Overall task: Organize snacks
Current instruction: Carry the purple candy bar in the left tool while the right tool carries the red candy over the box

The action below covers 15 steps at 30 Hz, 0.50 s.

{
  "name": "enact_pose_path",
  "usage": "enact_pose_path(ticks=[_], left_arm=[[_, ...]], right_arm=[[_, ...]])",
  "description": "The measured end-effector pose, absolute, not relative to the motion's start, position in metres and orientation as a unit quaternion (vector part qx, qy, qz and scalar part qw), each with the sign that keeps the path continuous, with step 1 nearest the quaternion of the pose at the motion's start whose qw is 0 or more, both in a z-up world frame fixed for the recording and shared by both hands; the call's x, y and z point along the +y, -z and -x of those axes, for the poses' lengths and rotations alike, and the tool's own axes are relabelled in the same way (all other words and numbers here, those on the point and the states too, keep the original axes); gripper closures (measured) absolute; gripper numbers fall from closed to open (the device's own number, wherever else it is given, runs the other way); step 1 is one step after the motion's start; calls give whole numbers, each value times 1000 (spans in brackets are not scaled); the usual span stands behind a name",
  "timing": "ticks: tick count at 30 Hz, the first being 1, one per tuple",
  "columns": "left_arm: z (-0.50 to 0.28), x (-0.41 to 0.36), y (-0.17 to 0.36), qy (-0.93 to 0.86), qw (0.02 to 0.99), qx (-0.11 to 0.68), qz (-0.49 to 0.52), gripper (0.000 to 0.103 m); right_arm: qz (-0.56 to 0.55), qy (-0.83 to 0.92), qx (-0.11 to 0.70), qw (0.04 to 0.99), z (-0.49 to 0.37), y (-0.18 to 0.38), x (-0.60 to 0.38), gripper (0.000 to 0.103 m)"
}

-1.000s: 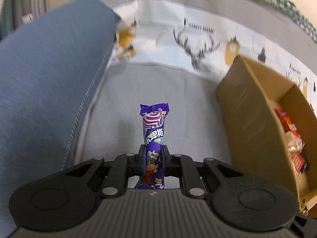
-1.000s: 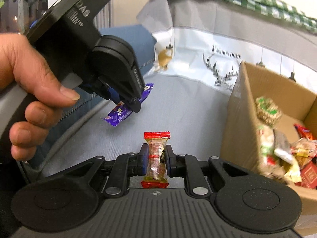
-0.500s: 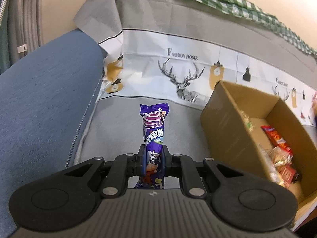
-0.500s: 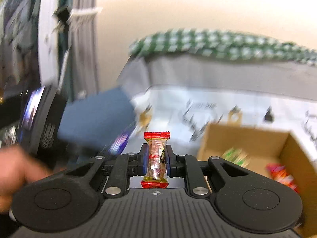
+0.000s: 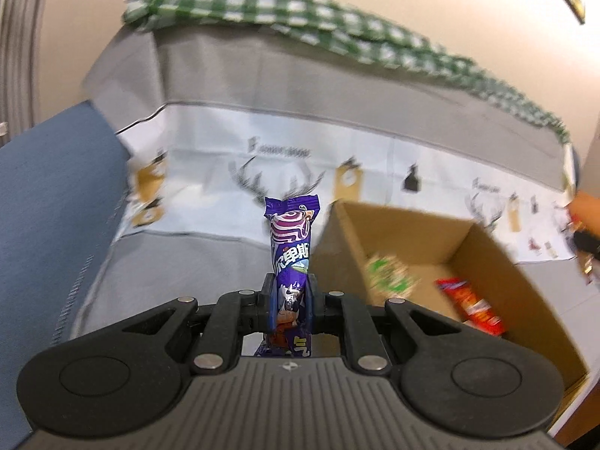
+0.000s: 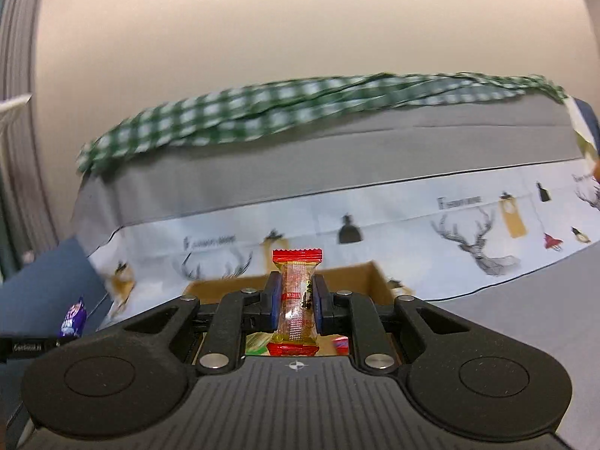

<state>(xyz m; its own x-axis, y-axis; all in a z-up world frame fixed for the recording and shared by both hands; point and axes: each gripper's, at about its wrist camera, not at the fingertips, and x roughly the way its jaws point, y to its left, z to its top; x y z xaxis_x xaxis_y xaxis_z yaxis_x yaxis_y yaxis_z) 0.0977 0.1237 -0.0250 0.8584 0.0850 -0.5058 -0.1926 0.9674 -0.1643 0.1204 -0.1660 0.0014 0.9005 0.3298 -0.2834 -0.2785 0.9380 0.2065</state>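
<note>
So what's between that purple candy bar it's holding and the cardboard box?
Nothing. In the left wrist view the purple snack bar, clamped in the left gripper, overlaps the cardboard box's near wall, with only grey sofa cover behind it.

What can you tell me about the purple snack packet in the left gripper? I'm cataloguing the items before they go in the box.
The purple snack packet is a slim, glossy foil or plastic wrapper with a crimped top edge, a pink-and-white swirl, white lettering and a cartoon figure lower down. It stands upright, clamped at its lower half between the pads of the left gripper, top end free, bottom end poking out below. It hangs above the grey sofa cover, beside the open cardboard box, touching nothing else.
</note>
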Motion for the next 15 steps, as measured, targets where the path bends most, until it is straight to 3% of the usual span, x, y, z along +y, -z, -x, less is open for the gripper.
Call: enact_pose_path(ticks=[15], left_arm=[[-121, 19, 16, 78, 978, 178, 72, 88]], right_arm=[[-34, -157, 175, 971, -128, 12, -168, 86]])
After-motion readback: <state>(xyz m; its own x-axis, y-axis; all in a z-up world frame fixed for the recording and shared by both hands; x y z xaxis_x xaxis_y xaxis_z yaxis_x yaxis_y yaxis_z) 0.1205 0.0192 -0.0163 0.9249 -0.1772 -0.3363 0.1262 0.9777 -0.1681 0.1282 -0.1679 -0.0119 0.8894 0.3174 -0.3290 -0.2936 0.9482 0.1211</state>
